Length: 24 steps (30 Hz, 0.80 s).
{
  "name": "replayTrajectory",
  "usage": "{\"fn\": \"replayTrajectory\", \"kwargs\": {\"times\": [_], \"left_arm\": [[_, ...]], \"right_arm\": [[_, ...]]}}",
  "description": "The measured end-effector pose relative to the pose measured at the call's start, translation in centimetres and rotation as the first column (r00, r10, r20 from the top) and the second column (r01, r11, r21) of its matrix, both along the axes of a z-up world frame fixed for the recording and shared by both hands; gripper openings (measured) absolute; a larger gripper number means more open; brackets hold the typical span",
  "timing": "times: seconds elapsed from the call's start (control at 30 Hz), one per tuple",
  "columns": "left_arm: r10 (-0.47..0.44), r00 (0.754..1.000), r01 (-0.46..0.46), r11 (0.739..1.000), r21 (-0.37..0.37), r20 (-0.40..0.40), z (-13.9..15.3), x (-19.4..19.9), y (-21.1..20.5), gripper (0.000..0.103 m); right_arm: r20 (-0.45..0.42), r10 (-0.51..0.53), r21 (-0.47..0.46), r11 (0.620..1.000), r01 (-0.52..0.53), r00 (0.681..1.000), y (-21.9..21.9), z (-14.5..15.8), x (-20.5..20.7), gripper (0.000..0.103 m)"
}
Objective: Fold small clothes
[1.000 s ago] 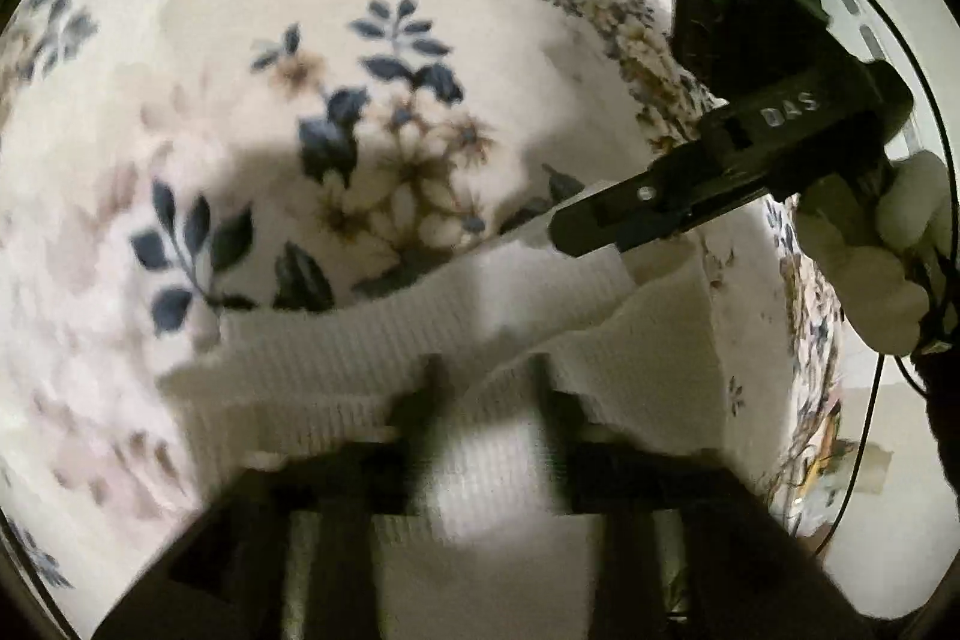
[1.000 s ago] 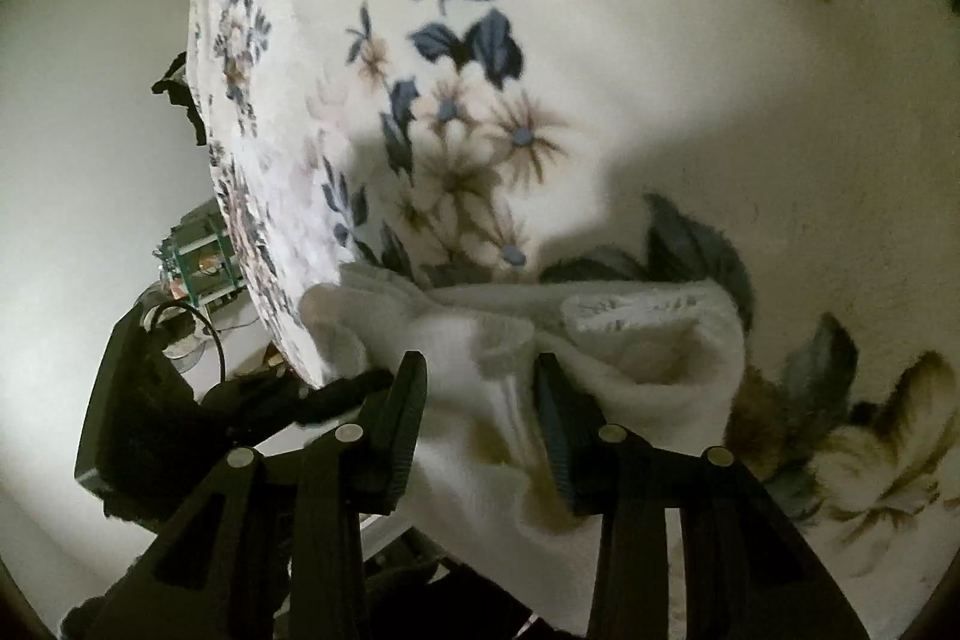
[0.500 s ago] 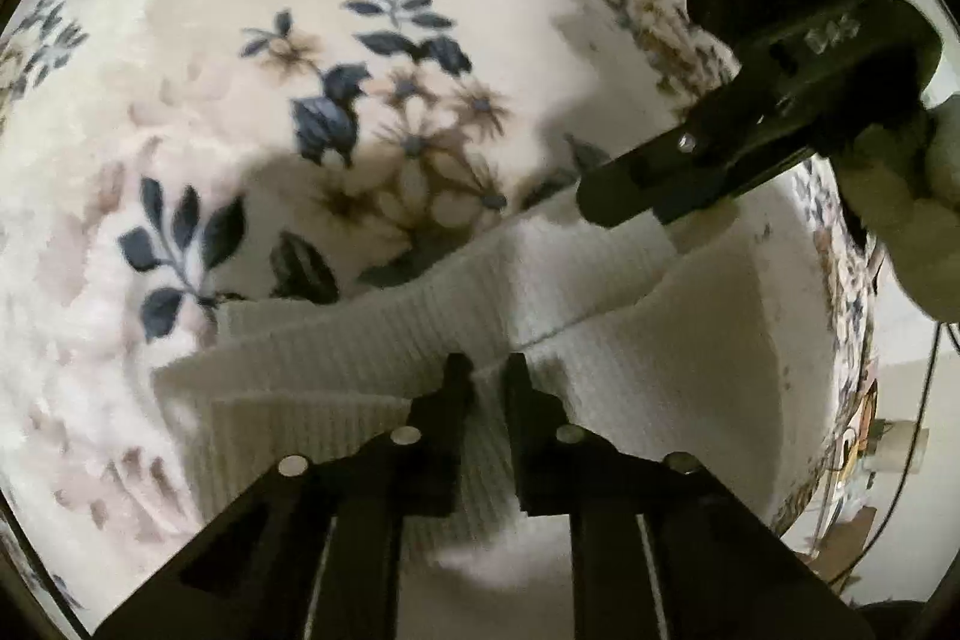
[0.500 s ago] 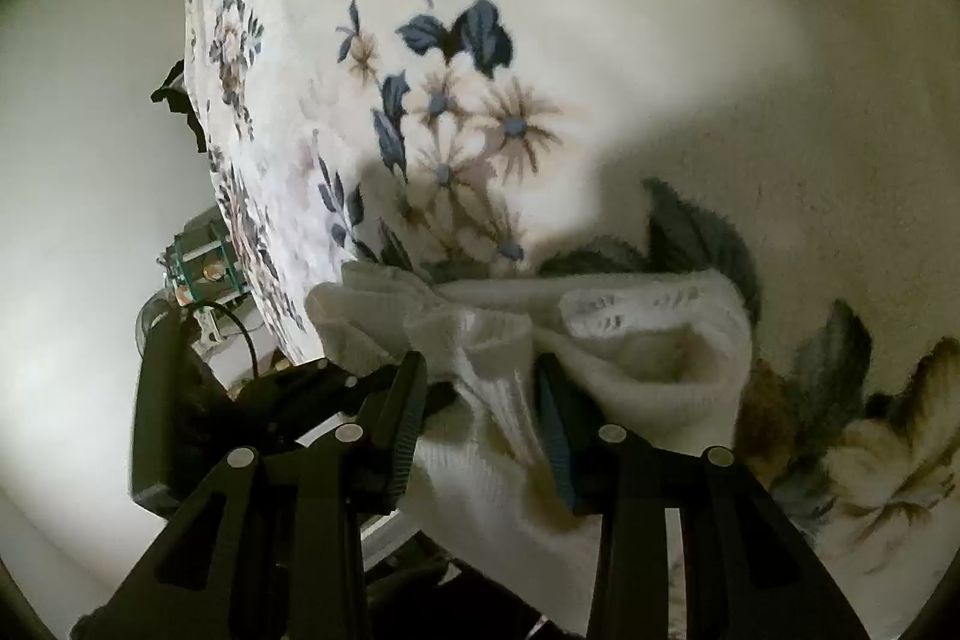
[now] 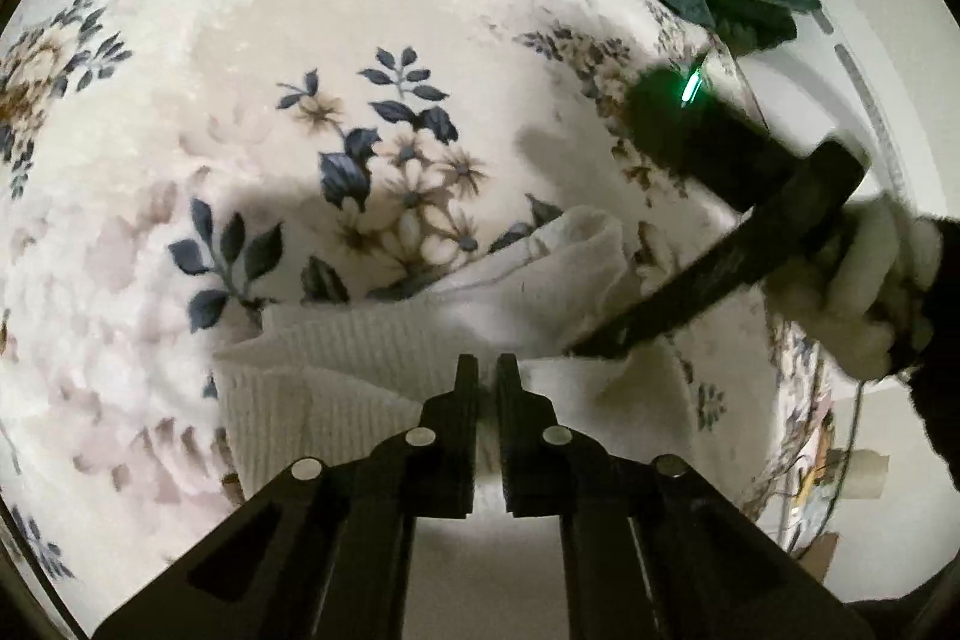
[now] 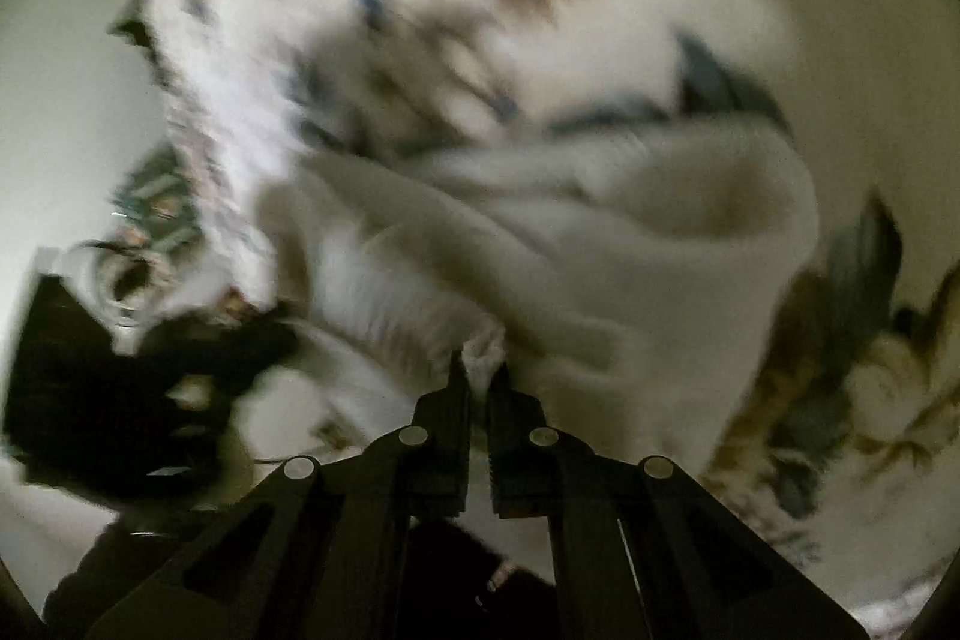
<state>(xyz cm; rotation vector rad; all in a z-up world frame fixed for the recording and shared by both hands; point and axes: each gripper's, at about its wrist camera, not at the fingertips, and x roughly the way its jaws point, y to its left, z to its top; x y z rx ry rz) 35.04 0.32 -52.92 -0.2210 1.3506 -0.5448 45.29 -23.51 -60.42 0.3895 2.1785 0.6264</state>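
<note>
Both fingers (image 5: pixel 467 382) (image 6: pixel 459 376) pinch white knit garment (image 5: pixel 372 358) on floral blanket (image 5: pixel 240 130).

No lettering, label, brand or number can be read in either view. The right wrist view is too blurred to show any.
</note>
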Motion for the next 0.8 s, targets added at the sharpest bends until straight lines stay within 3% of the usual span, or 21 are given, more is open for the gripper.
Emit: {"fn": "replayTrajectory", "kwargs": {"times": [0.2,0.23,0.33,0.47,0.53,0.63,0.7,0.77,0.8], "left_arm": [[0.023,1.0,-0.023,1.0,0.017,0.003,-0.8,1.6,-0.3,0.004],[0.033,0.999,-0.033,0.999,0.019,-0.004,-1.3,2.0,-0.2,0.003],[0.081,0.996,-0.081,0.997,0.009,-0.021,-2.5,3.2,0.7,0.001],[0.116,0.993,-0.116,0.993,0.012,-0.029,-3.2,3.8,2.0,0.0],[0.123,0.992,-0.123,0.992,0.009,-0.029,-3.1,3.6,2.6,0.001],[0.147,0.989,-0.147,0.989,-0.002,-0.036,-2.2,3.0,3.8,0.003],[0.172,0.985,-0.171,0.984,0.047,-0.025,-1.5,2.6,4.6,0.005],[0.185,0.983,-0.183,0.979,0.091,-0.011,-1.3,1.9,5.5,0.009],[0.198,0.98,-0.195,0.974,0.115,-0.017,-1.6,1.4,6.1,0.018]], "right_arm": [[-0.03,-0.044,0.007,0.999,0.044,0.999,-0.5,0.0,0.8,0.006],[0.0,-0.054,0.028,0.998,0.054,0.999,-0.9,0.9,1.3,0.011],[0.139,-0.132,0.073,0.99,0.122,0.981,-3.1,4.4,2.3,0.057],[0.313,-0.101,0.002,0.994,0.106,0.944,-5.2,7.7,1.5,0.059],[0.371,-0.034,-0.065,0.996,0.063,0.928,-5.3,8.2,0.4,0.059],[0.415,0.024,-0.078,0.997,0.01,0.91,-5.1,8.2,-0.8,0.059],[0.44,0.039,-0.092,0.996,0.002,0.897,-4.9,7.9,-1.2,0.057],[0.465,0.024,-0.11,0.993,0.031,0.885,-5.3,7.3,-1.6,0.004],[0.474,-0.012,-0.1,0.993,0.067,0.88,-5.5,7.3,-1.7,0.004]]}}
